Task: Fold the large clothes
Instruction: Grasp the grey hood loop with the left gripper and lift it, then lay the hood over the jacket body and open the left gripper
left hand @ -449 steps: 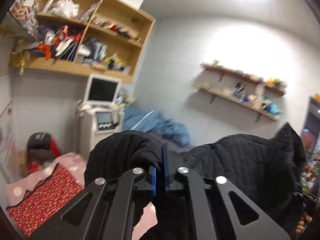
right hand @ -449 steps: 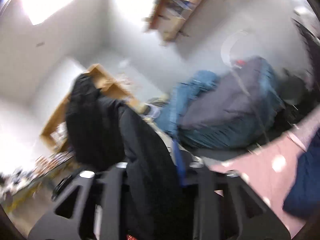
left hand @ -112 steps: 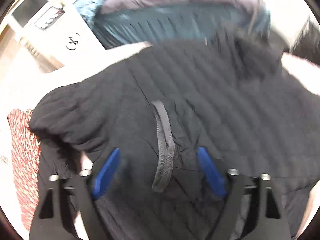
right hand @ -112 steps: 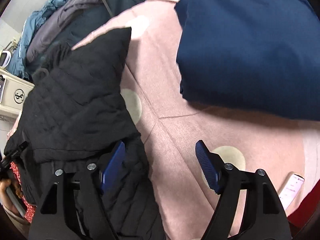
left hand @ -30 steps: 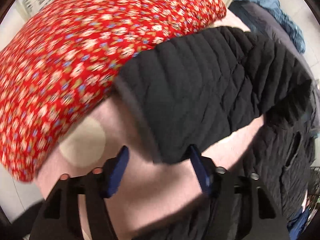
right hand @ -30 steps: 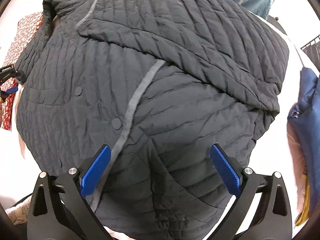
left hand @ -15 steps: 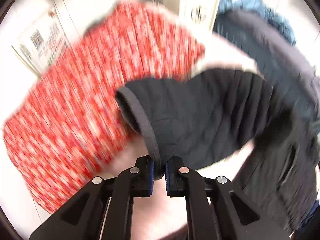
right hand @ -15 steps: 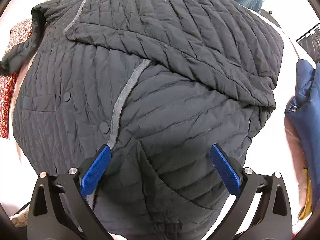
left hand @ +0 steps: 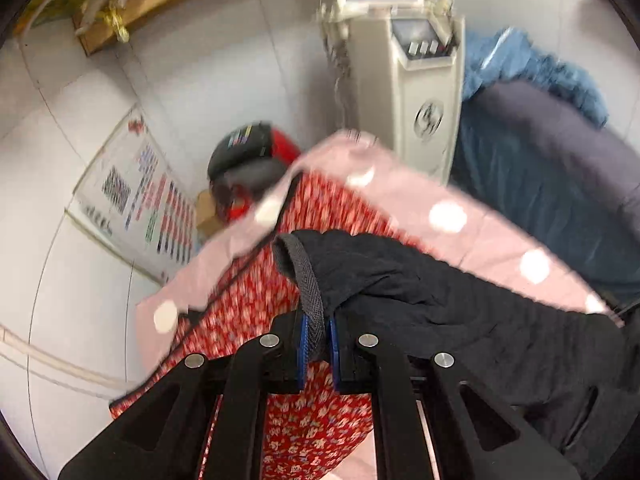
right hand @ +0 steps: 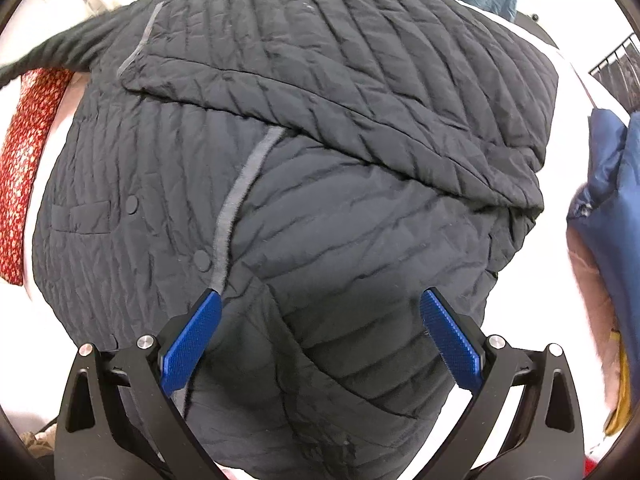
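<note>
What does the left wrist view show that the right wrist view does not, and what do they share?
Only the left wrist view: the left claw shut on the jacket's sleeve cuff, a white machine with a screen, a wall poster, and the pink dotted blanket.

Only the right wrist view: the right claw open above the jacket's body, one sleeve already folded across it, and a navy garment at the right edge.

Both: the black quilted jacket and the red floral cloth.
</note>
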Motion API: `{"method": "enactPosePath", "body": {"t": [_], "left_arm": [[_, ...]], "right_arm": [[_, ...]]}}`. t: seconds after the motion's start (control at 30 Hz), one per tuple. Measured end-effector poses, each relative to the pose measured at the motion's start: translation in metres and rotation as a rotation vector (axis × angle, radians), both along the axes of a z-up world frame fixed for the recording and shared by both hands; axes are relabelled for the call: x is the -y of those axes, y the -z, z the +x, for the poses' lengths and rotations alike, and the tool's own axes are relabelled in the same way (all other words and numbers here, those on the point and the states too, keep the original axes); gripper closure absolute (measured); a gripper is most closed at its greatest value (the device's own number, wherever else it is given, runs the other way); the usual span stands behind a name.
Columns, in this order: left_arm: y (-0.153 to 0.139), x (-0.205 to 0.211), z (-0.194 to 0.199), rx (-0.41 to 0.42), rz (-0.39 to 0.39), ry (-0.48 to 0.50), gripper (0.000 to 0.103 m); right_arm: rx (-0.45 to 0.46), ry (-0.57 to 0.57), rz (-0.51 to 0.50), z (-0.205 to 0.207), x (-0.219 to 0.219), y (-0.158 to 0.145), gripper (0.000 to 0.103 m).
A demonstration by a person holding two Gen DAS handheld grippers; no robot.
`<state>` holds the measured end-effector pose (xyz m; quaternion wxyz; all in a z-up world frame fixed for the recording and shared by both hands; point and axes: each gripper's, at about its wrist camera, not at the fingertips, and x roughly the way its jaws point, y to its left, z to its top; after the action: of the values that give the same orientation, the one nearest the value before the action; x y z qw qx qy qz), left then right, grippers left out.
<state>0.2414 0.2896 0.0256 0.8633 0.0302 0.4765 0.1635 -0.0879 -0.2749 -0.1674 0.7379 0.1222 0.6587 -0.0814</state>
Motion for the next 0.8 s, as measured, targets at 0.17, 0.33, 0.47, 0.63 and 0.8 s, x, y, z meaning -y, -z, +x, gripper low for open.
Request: {"method": "enactPosePath", "body": {"t": [0.17,0.33,0.47,0.63,0.8], "left_arm": [[0.064,-0.005,-0.006,-0.121,-0.006,-0.089,0.095],[0.07,0.009,-0.017,-0.114,-0.013,-0.05,0.095],[0.04,0.021,-0.01,-0.043,-0.062,-0.016,0.095],[-0.02,0.092,-0.006,0.089,-0.121,0.159,0.095],[-0.055,0.202,-0.023,0.162,-0.151,0.419,0.095]], "right_arm": [[-0.012,0.031,-0.006,-0.006,0.012,0.001,0.005],[-0.026,0.063,0.0,-0.009,0.027,0.006,0.005],[-0.026,0.063,0.015,-0.007,0.037,0.011,0.005],[-0.016,0.047,0.023,-0.002,0.037,0.012,0.005],[-0.012,0.062,0.028,-0.001,0.043,0.011,0.005]]}}
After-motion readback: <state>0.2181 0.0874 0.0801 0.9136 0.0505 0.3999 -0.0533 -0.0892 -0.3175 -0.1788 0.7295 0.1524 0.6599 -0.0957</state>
